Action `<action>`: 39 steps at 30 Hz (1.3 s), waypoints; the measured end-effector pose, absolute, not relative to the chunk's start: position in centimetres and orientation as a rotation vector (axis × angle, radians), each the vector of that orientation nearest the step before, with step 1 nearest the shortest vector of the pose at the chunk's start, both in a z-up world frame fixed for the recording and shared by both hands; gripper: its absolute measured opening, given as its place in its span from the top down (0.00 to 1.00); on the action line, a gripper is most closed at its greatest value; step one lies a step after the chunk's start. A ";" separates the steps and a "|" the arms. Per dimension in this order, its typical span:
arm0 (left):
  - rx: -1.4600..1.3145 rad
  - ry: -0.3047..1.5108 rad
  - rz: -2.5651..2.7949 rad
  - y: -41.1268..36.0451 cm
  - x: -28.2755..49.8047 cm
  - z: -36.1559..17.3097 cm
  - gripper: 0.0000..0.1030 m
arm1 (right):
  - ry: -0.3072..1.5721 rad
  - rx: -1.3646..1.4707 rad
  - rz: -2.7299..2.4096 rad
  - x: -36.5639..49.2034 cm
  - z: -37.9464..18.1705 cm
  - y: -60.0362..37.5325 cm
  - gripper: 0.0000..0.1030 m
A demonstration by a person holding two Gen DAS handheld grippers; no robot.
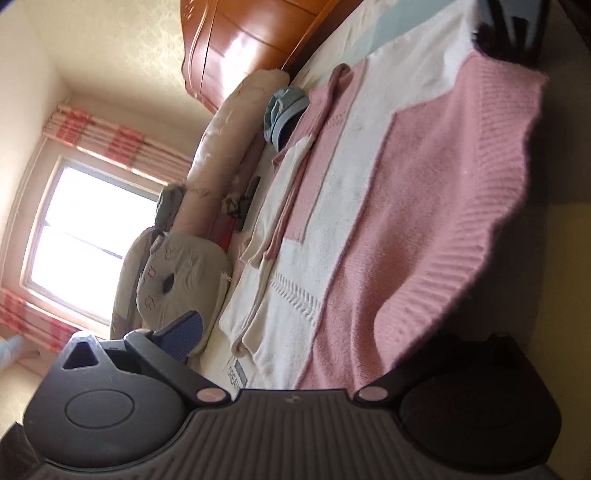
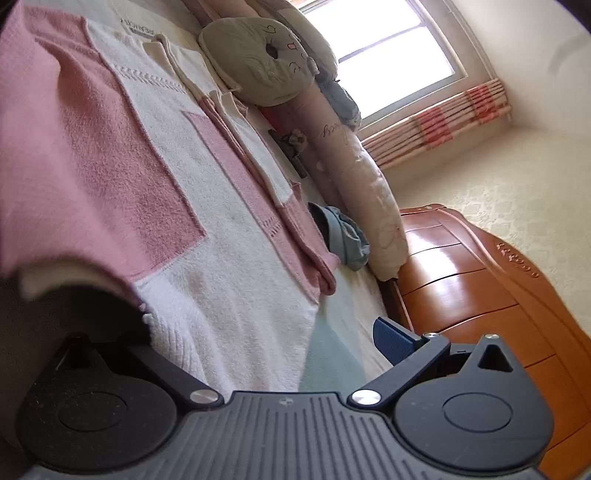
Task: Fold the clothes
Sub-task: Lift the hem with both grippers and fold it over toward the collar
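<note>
A pink and white knitted sweater (image 1: 406, 206) lies spread flat on the bed, also seen in the right wrist view (image 2: 122, 155). Its sleeves (image 1: 280, 206) are folded along the far side. My left gripper (image 1: 332, 332) stands open at the ribbed pink hem. Its blue-padded finger (image 1: 181, 336) shows above the fabric and the other finger is hidden under the hem. My right gripper (image 2: 251, 325) is open at the white end of the hem. One blue pad (image 2: 391, 339) is bare and the other finger is covered by cloth. The right gripper also shows in the left wrist view (image 1: 509, 33).
Along the far side of the bed lie a grey animal-face cushion (image 2: 258, 55), a long pale bolster (image 2: 365, 192) and a crumpled blue cloth (image 2: 343, 232). A wooden headboard (image 2: 472, 280) stands at one end, and a bright window (image 1: 85, 225) with pink curtains is behind.
</note>
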State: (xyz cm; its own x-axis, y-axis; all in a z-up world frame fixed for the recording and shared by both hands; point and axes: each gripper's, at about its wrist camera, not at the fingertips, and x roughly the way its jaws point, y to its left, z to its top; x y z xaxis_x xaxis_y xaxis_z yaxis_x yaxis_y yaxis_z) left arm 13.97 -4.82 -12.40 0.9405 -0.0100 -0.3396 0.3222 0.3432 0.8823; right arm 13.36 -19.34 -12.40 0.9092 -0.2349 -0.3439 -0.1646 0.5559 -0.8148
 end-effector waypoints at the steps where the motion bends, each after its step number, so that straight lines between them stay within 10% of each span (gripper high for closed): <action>1: 1.214 0.277 -0.201 -4.9 14.0 -12.2 0.00 | 0.438 -0.992 -0.047 13.5 -12.4 -19.4 0.00; 39: 1.184 0.123 -0.057 -4.1 31.7 -7.7 0.00 | 0.245 -1.063 -0.200 31.0 -8.2 -19.9 0.00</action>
State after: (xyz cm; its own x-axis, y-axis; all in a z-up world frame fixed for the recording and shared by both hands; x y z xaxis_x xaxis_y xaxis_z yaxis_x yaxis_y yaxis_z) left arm 31.69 -4.11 -7.74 0.9918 0.0201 -0.1262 0.1094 0.3766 0.9199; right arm 30.95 -19.90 -8.18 0.9549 -0.2789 -0.1023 0.0438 0.4729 -0.8800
